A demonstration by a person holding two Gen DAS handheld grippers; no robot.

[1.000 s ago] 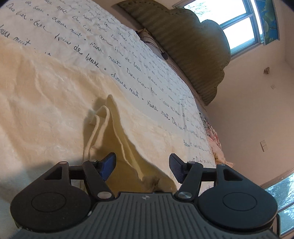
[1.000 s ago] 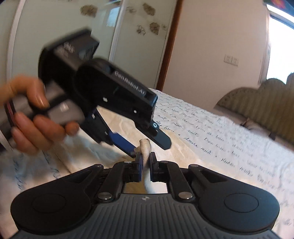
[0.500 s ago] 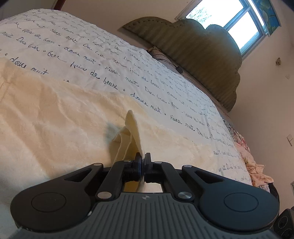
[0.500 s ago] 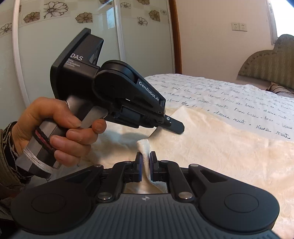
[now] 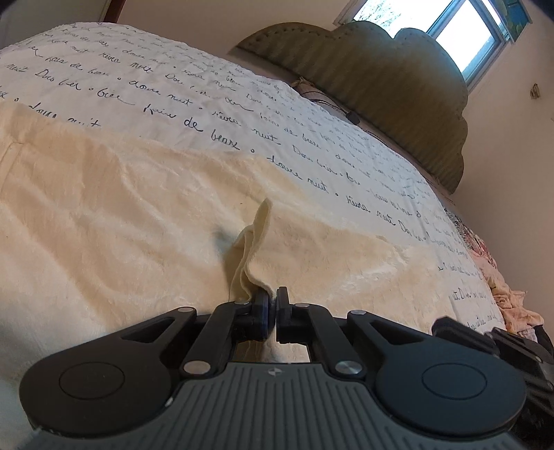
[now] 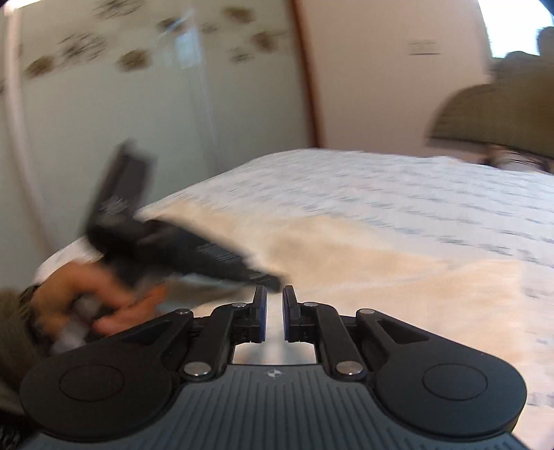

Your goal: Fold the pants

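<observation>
Cream fleece pants (image 5: 114,221) lie spread on the bed. My left gripper (image 5: 271,311) is shut on a raised fold of the pants' edge (image 5: 252,242), which stands up in front of the fingers. In the blurred right wrist view, my right gripper (image 6: 274,313) is nearly closed on cream pants fabric between its pads, with the pants (image 6: 363,263) spread beyond. The left gripper body (image 6: 166,242) and the hand holding it (image 6: 86,301) show just to the left of the right fingertips.
The bedcover (image 5: 242,90) is white with black handwriting. A padded olive headboard (image 5: 381,86) stands at the far end under a window (image 5: 460,31). Crumpled pink clothes (image 5: 512,304) lie at the bed's right edge. Mirrored wardrobe doors (image 6: 138,104) stand left.
My left gripper closed on the pants' fold and has lifted it slightly. The right gripper kept its grip and is now moving fast, blurring its view.
</observation>
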